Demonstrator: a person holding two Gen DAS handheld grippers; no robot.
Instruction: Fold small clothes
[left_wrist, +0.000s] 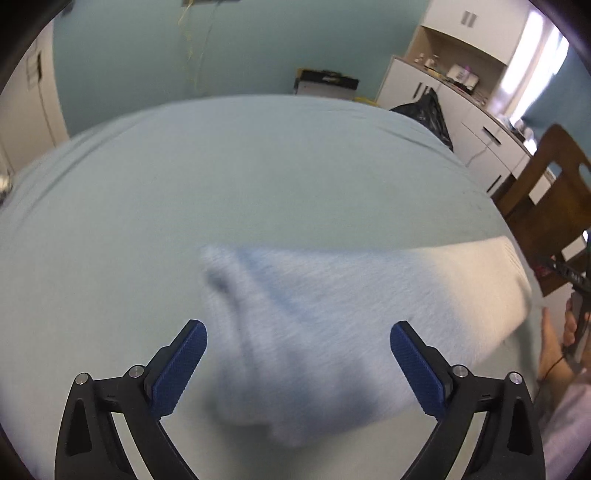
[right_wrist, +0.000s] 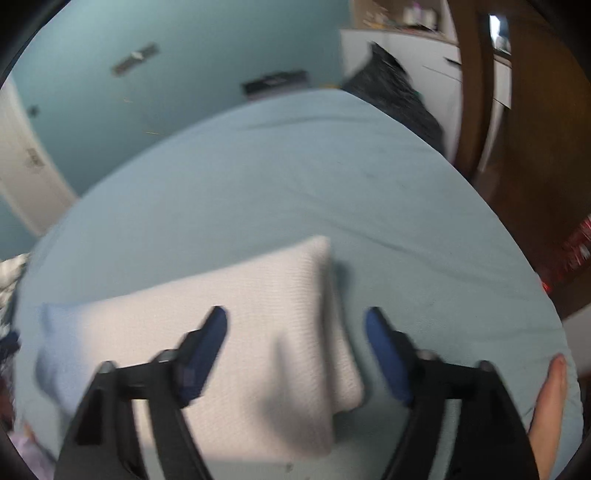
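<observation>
A soft, ribbed-knit white garment (left_wrist: 332, 314) lies folded in a thick, rounded slab on the pale teal sheet (left_wrist: 221, 166), a smooth cotton cover with faint creases. Above the garment, the left gripper (left_wrist: 298, 334) and right gripper (right_wrist: 295, 319) each hang with 2 blue textured pads spread wide, holding nothing. Beyond the garment stand white cabinets (left_wrist: 443, 96) and a brown wooden chair (left_wrist: 546, 199).

surface: bed, pale blue sheet (left_wrist: 258, 166); on it: folded white-and-blue knit garment (left_wrist: 332, 314), lying flat
</observation>
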